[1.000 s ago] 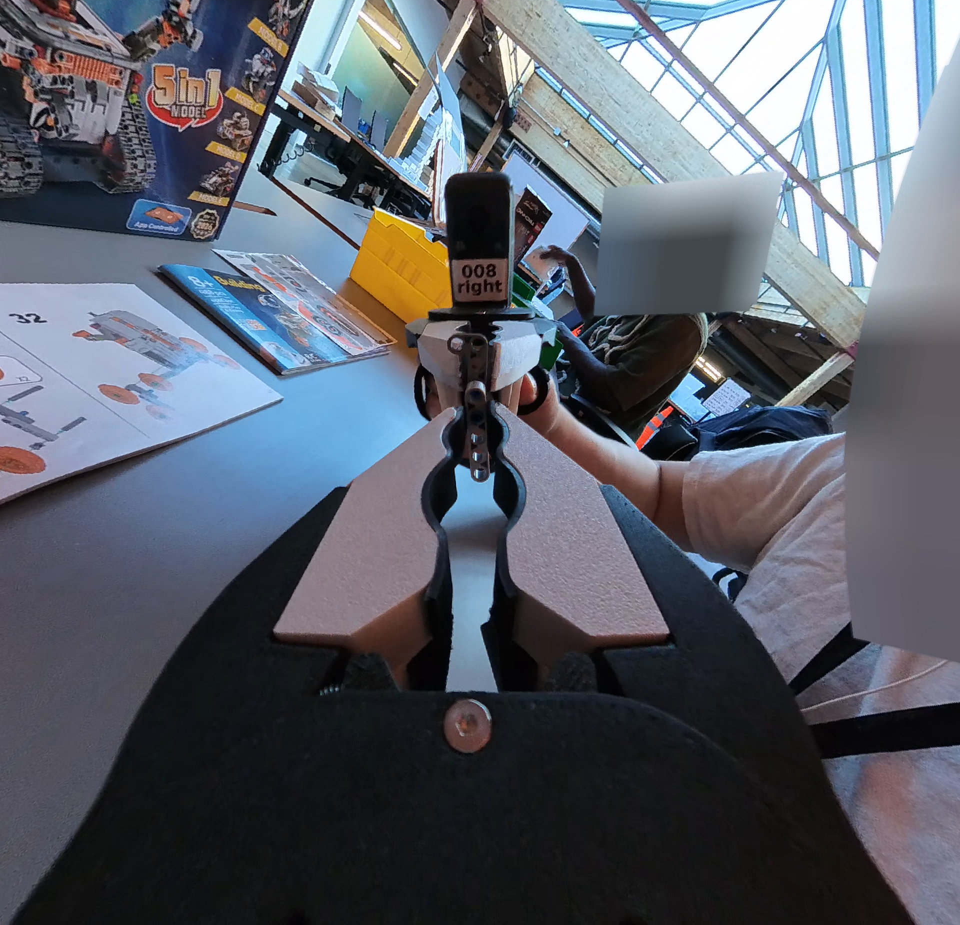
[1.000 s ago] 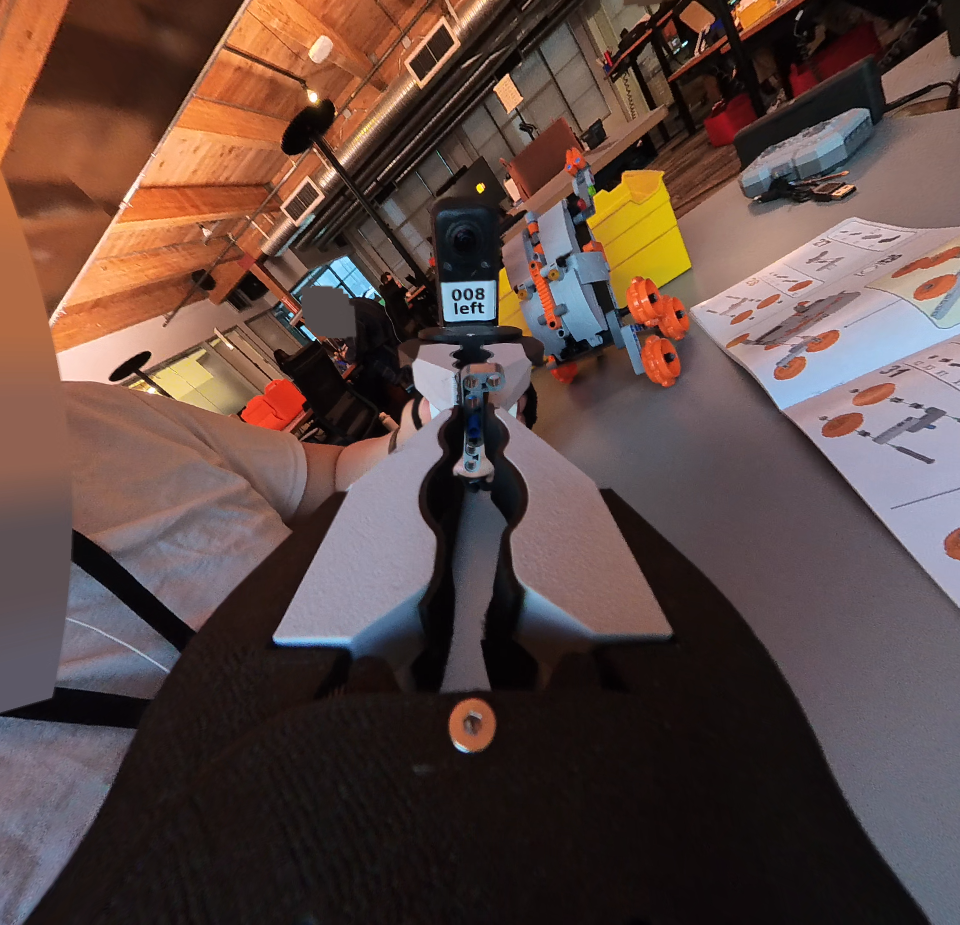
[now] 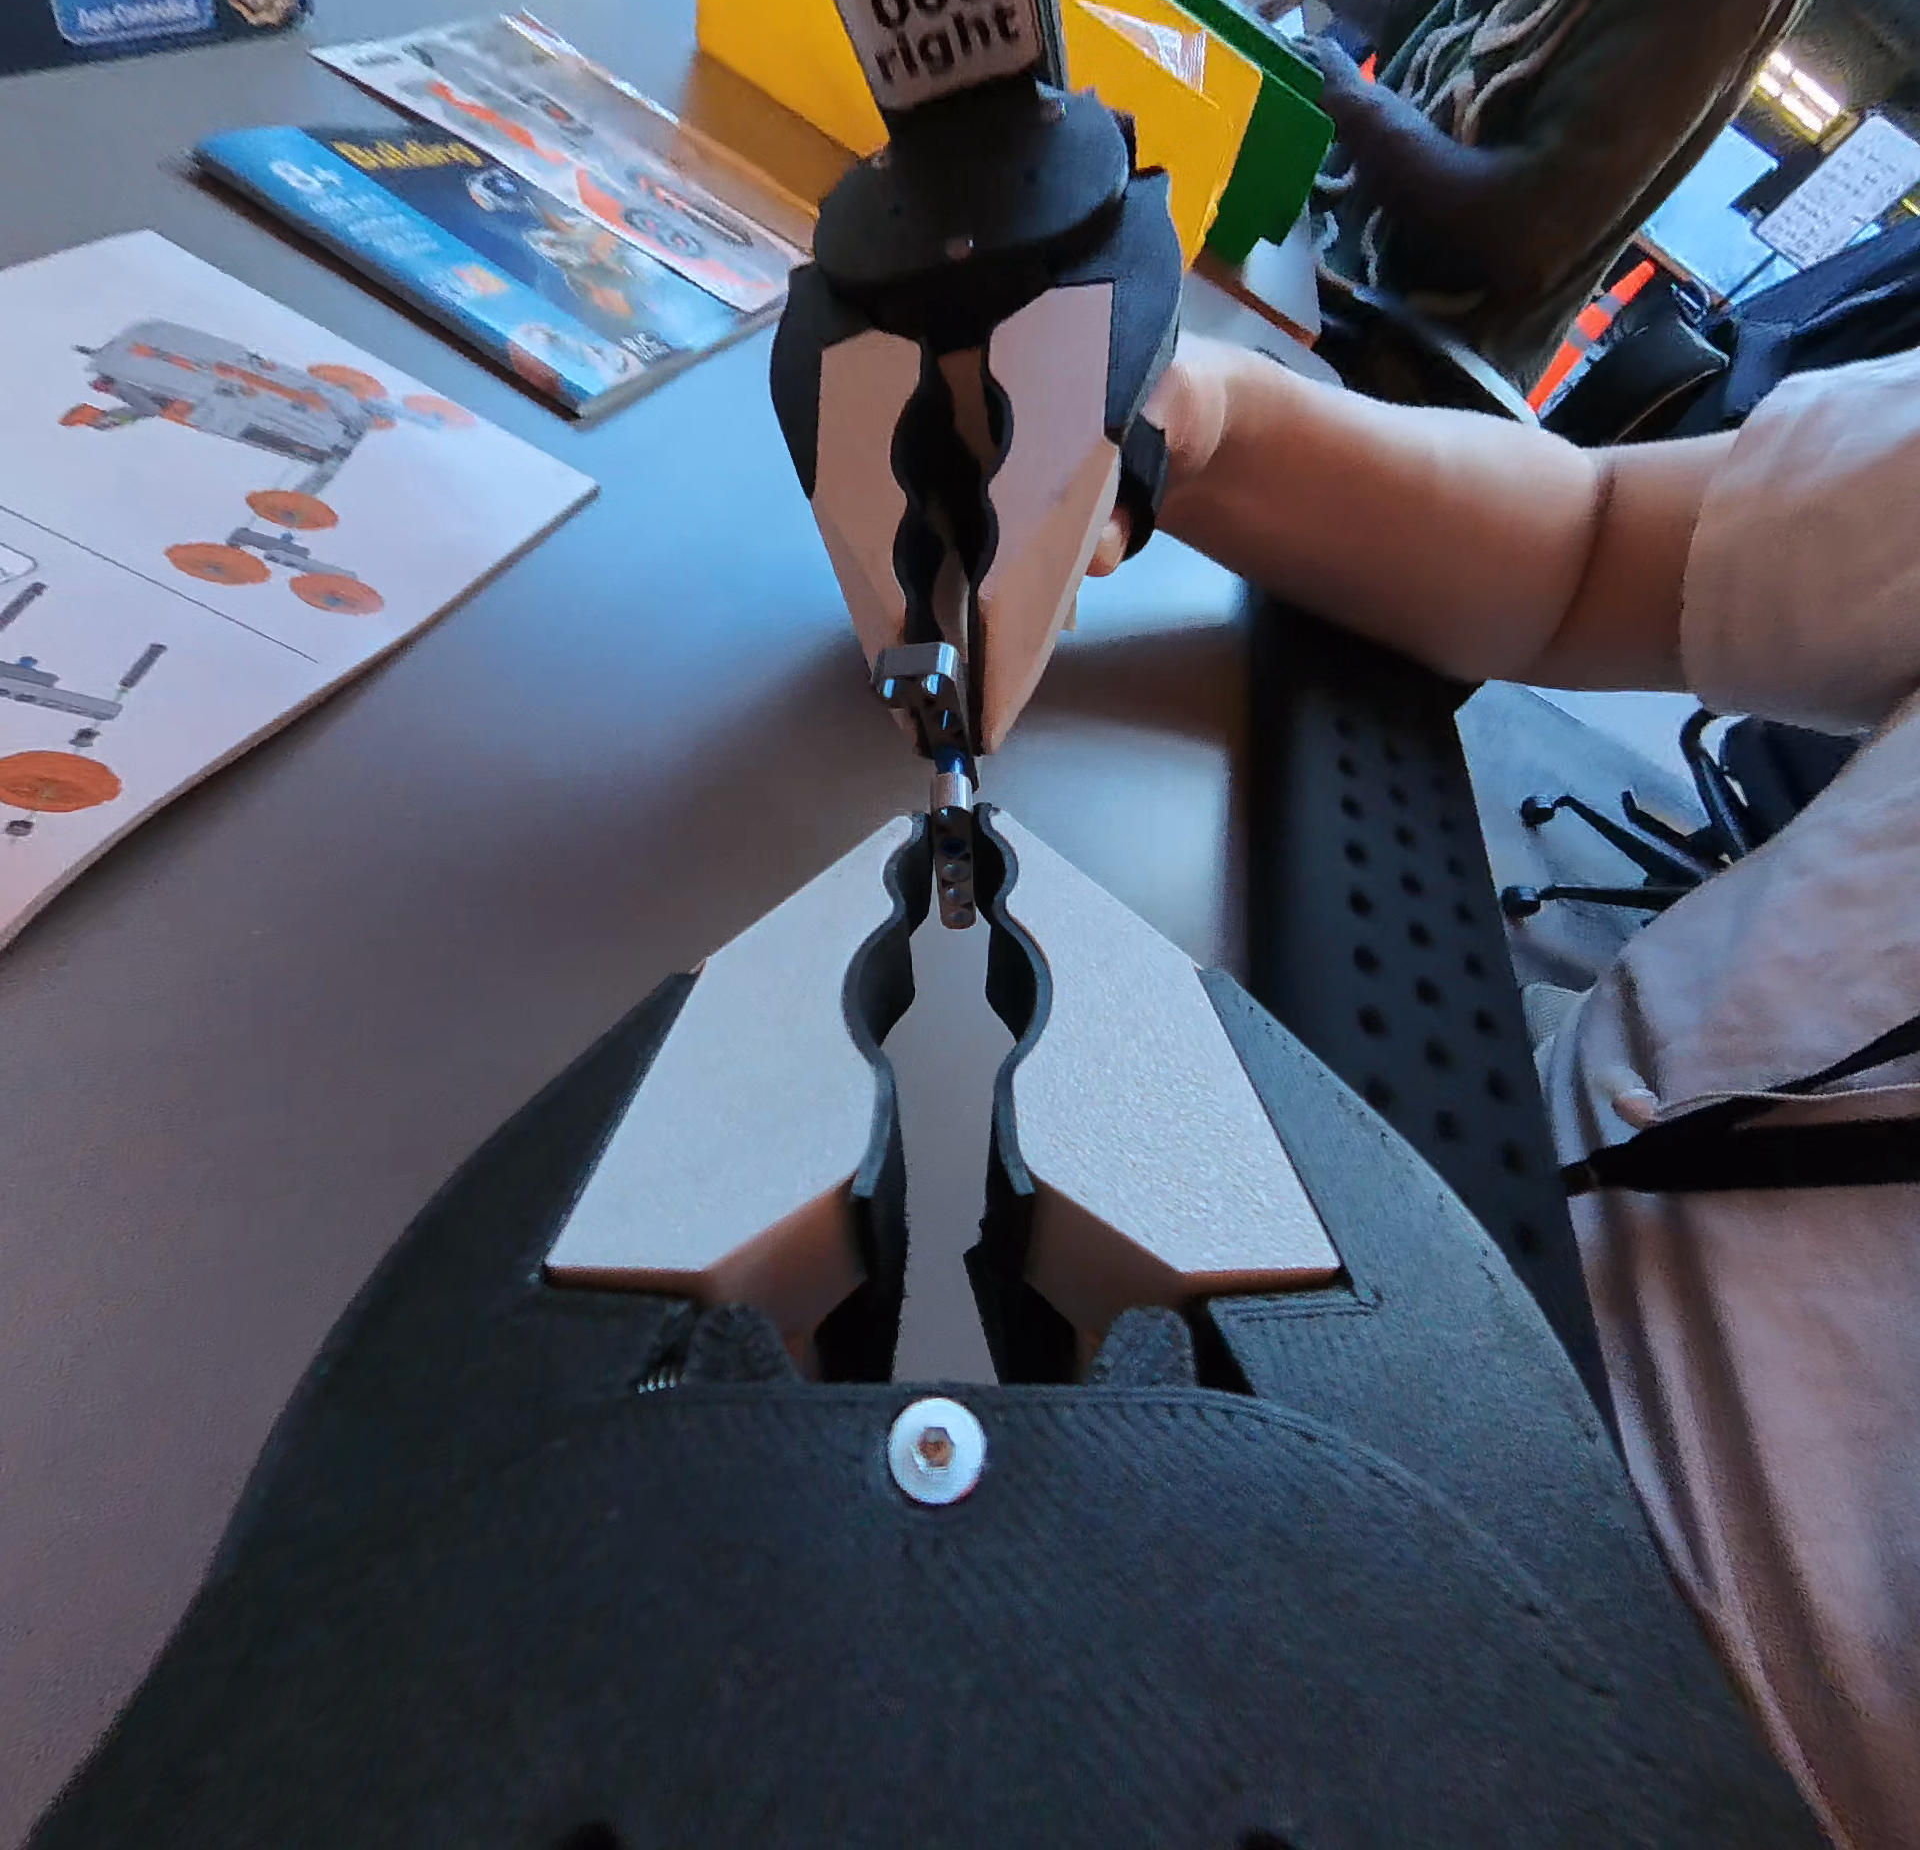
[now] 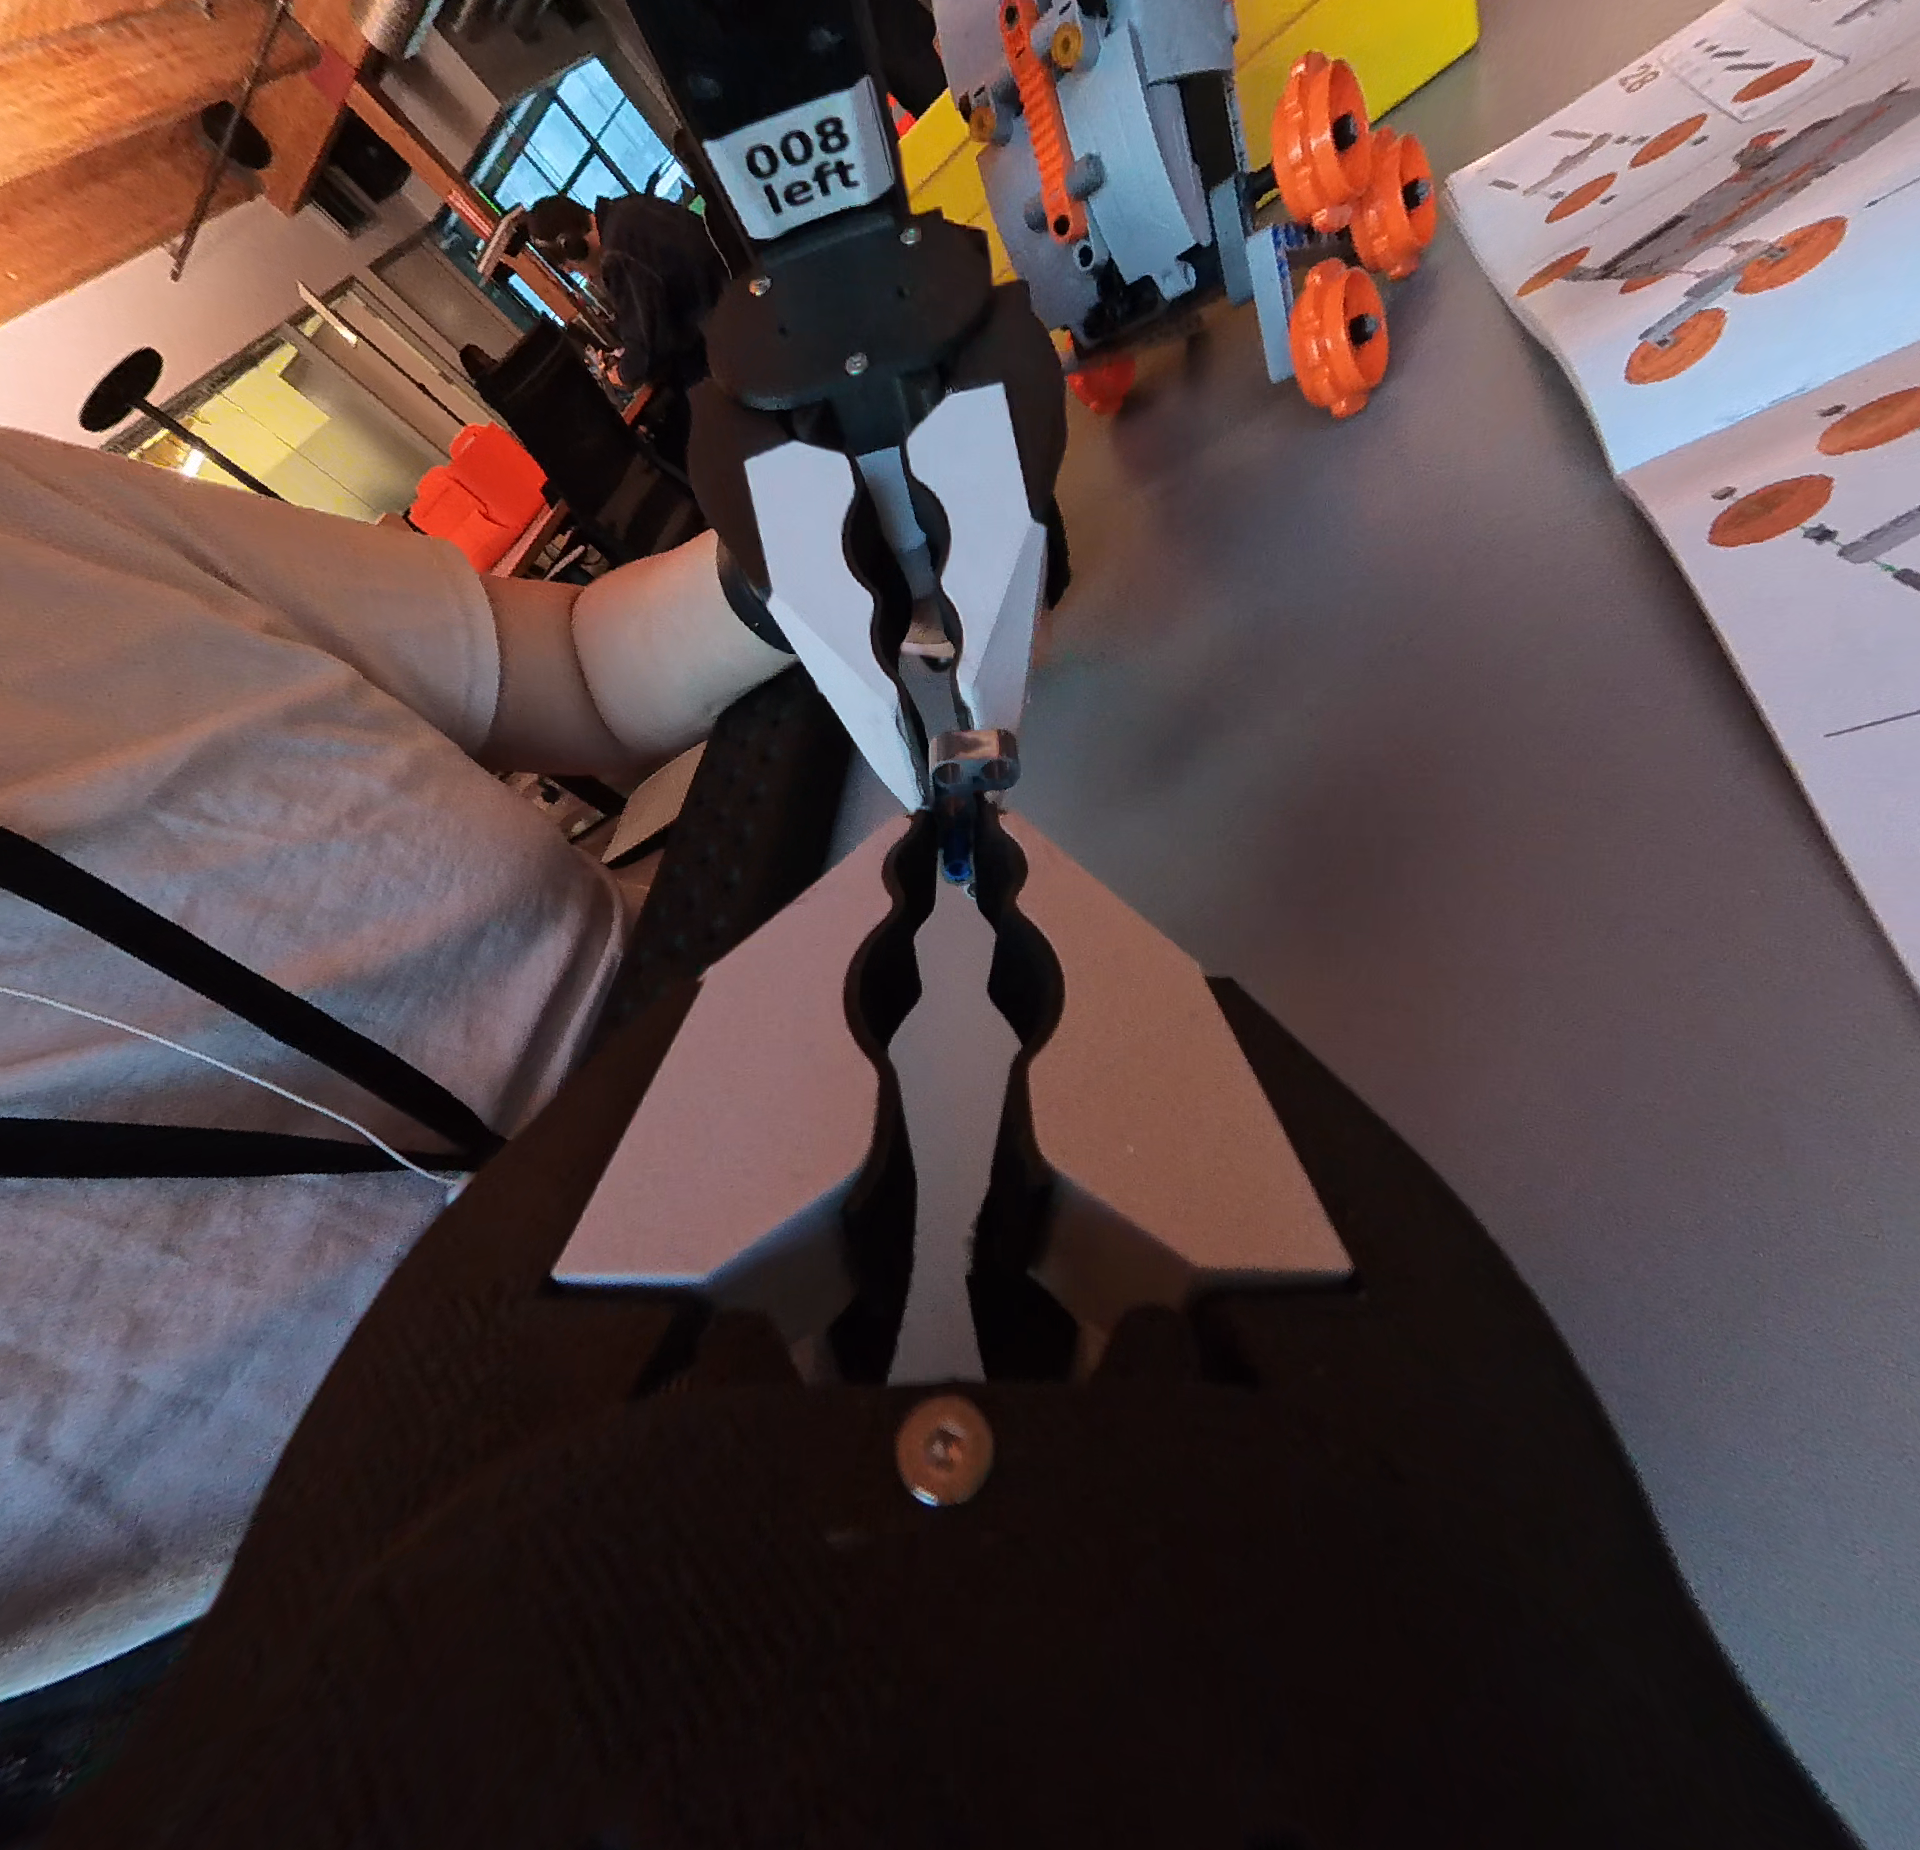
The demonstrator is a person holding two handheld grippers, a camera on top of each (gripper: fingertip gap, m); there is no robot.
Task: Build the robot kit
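Grey plastic at the centre of both views. Clamped shut in the left tool (image 3: 951, 844): a thin grey beam (image 3: 954, 870) with a row of holes, gripped at the very tips and pointing forward. Clamped shut in the right tool (image 3: 961, 730), tip to tip with the left and angled down from above: a small grey connector (image 3: 920, 683), sticking out to one side of its tips. Between the two pieces, a short blue pin (image 3: 951, 758), in line with the beam and touching both. Cannot tell whether seated fully in either piece. Both tools held above the dark surface (image 3: 623, 761), with neither piece resting on it.

Behind the right tool, a hand (image 3: 1174, 429) around its grip, forearm and pale sleeve running off to the side.

On the surface to one side, well apart from the tools: an open instruction booklet (image 3: 260, 512) with pictures of grey parts and orange wheels, and past it a blue booklet (image 3: 457, 252) lying flat. Farther back, a yellow bin (image 3: 769, 34) with a green bin (image 3: 1273, 138) just beside it.

From the right wrist view, beyond the left tool: a grey-and-orange model (image 4: 1122, 138) standing upright on the surface, three orange wheels (image 4: 1340, 242) clustered at its near side.
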